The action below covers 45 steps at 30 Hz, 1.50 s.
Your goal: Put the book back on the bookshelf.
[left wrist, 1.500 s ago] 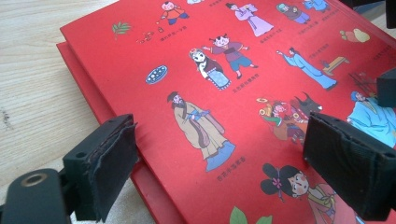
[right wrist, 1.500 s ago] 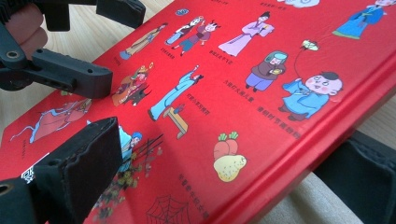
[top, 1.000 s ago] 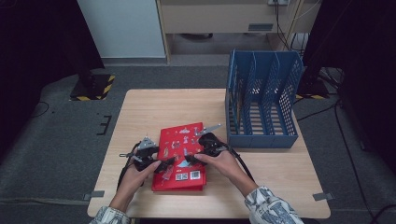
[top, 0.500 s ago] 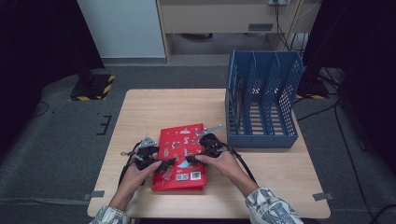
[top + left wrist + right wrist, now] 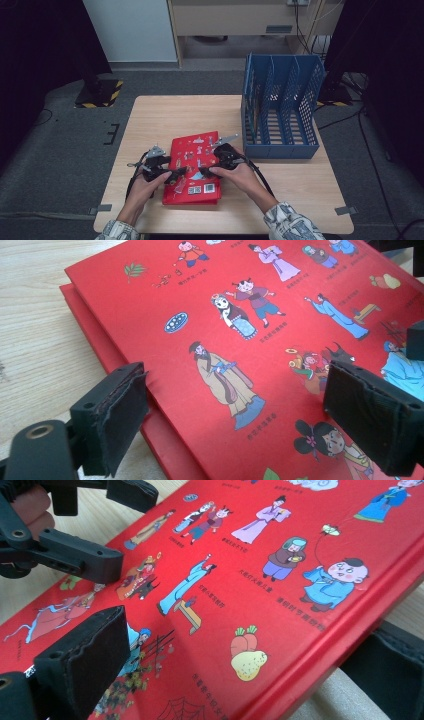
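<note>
Two red picture books lie stacked on the table, the top one shifted a little to the right. My left gripper is at their left side. Its jaws have just been closing and still stand apart over the top cover, pressing nothing, with the left pad at the cover's edge above the lower book. My right gripper straddles the top book's right edge, with one pad above the cover and the other below the edge. It grips nothing.
A blue mesh file rack with upright dividers stands at the table's back right, just beyond the books. In the right gripper view the left gripper hangs over the cover's far side. Bare wood lies left of the books.
</note>
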{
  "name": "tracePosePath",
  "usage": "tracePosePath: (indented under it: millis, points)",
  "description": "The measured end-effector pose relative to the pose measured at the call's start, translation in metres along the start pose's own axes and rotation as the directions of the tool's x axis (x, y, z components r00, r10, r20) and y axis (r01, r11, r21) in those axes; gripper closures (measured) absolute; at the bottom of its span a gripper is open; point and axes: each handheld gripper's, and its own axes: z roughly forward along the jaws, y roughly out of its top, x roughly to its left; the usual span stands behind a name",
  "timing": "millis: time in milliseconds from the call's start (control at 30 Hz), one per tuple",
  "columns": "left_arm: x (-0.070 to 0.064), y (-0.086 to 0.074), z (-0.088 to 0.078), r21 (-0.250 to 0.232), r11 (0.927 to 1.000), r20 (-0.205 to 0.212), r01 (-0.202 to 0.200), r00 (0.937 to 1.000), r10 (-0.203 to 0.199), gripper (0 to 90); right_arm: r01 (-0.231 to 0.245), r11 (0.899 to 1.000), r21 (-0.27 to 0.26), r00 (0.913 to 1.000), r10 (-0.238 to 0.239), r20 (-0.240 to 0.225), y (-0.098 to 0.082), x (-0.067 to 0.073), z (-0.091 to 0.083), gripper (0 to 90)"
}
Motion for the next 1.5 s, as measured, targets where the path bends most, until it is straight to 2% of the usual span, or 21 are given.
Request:
tracePosePath:
  millis: [200, 233, 267, 567, 733, 767, 867, 1033, 1200, 1300, 1500]
  points:
    - [-0.003, 0.000, 0.000, -0.021, 0.9998, 0.037, 0.003, 0.9993, -0.002, 11.5, -0.013, 1.000, -0.010, 0.9995, 0.013, -0.030, 0.005, 0.004, 0.003, 2.7]
    - [-0.004, 0.000, 0.000, -0.022, 0.9998, 0.032, 0.000, 0.9995, 0.000, 12.0, -0.010, 1.000, -0.005, 0.9986, 0.010, -0.052, 0.006, 0.005, 0.005, 2.6]
    - [-0.005, 0.000, 0.000, -0.022, 0.9998, 0.022, -0.006, 0.9997, 0.006, 12.0, -0.003, 1.000, 0.004, 0.9996, 0.003, -0.029, 0.007, 0.009, 0.008, 1.1]
    - [-0.006, 0.001, -0.002, -0.041, 0.9991, 0.012, -0.013, 0.9998, 0.014, 10.9, 0.001, 0.999, -0.039, 1.0000, -0.001, -0.002, 0.009, 0.010, 0.004, 11.0]
    - [-0.009, 0.001, 0.000, -0.055, 0.9983, 0.002, -0.015, 0.9999, 0.016, 3.7, 0.001, 0.997, -0.076, 0.9999, 0.000, 0.011, 0.011, 0.010, 0.000, 17.8]
    - [-0.009, 0.001, 0.000, -0.059, 0.9982, 0.004, -0.006, 1.0000, 0.006, 2.1, 0.002, 0.996, -0.084, 0.9999, 0.000, 0.014, 0.011, 0.011, -0.001, 18.9]
    - [-0.006, 0.001, -0.001, -0.059, 0.9982, 0.010, -0.001, 1.0000, 0.001, 0.0, 0.010, 0.994, -0.106, 0.9998, -0.008, 0.017, 0.012, 0.012, -0.003, 23.5]
    - [-0.006, 0.001, -0.002, -0.071, 0.9974, 0.008, 0.008, 0.9999, -0.007, 0.0, 0.018, 0.992, -0.123, 0.9997, -0.016, 0.021, 0.013, 0.013, -0.005, 25.6]
    - [-0.005, 0.001, -0.003, -0.074, 0.9972, 0.011, 0.009, 0.9999, -0.008, 0.0, 0.004, 0.990, -0.140, 1.0000, -0.002, 0.009, 0.013, 0.012, -0.007, 30.9]
    - [-0.003, 0.001, -0.004, -0.082, 0.9963, 0.010, 0.025, 0.9997, -0.024, 0.0, -0.005, 0.988, -0.154, 1.0000, 0.005, 0.000, 0.014, 0.013, -0.010, 34.1]
    - [0.000, 0.000, -0.005, -0.090, 0.9953, 0.017, 0.037, 0.9992, -0.036, 0.0, 0.018, 0.985, -0.170, 0.9998, -0.018, 0.003, 0.015, 0.015, -0.012, 35.8]
